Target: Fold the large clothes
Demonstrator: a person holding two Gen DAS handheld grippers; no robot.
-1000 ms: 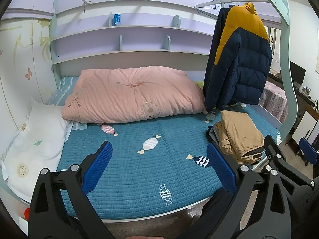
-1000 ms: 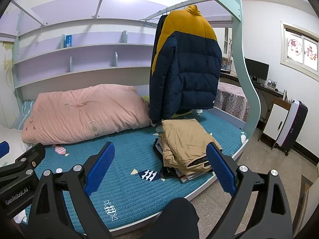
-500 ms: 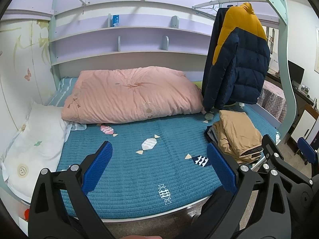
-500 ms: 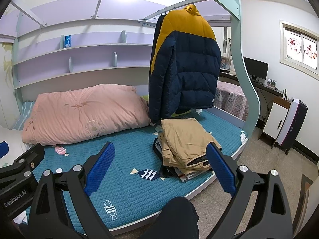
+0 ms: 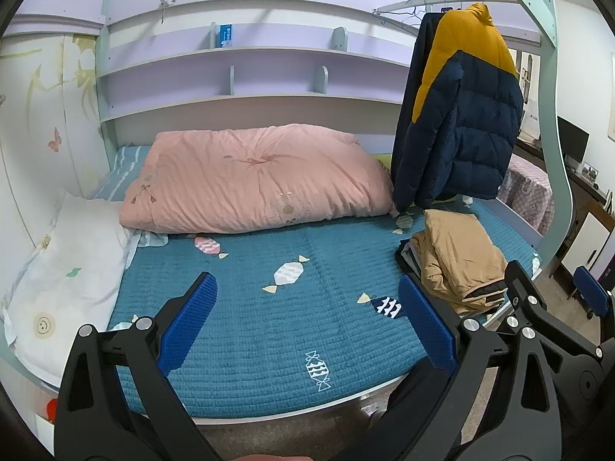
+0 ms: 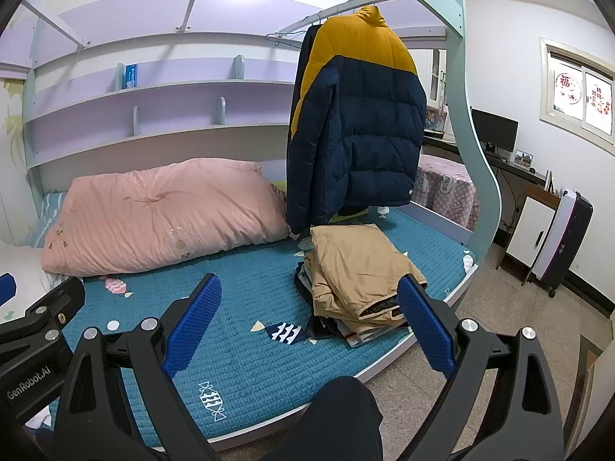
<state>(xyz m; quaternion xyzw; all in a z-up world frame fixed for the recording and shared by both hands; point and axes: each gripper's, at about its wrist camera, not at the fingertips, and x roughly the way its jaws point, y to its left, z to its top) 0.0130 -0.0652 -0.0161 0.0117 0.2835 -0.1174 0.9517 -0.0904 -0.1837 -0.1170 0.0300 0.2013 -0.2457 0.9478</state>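
The left gripper [image 5: 305, 319] hovered over the bed's [image 5: 250, 330] front edge, fingers spread wide and holding nothing. Along the back edge lay a pink duvet [image 5: 253, 180]. The right gripper [image 6: 307, 319] was likewise released and empty, near the front right corner, where a tan garment [image 6: 353, 269] topped a stack of folded clothes. Behind it, at the right end of the bed, hung the navy-and-yellow puffer jacket [image 6: 357, 134], probably the next piece. Doing this well likely meant pinching both shoulders, lifting it off its hanger, then spreading it flat on the bare quilt.
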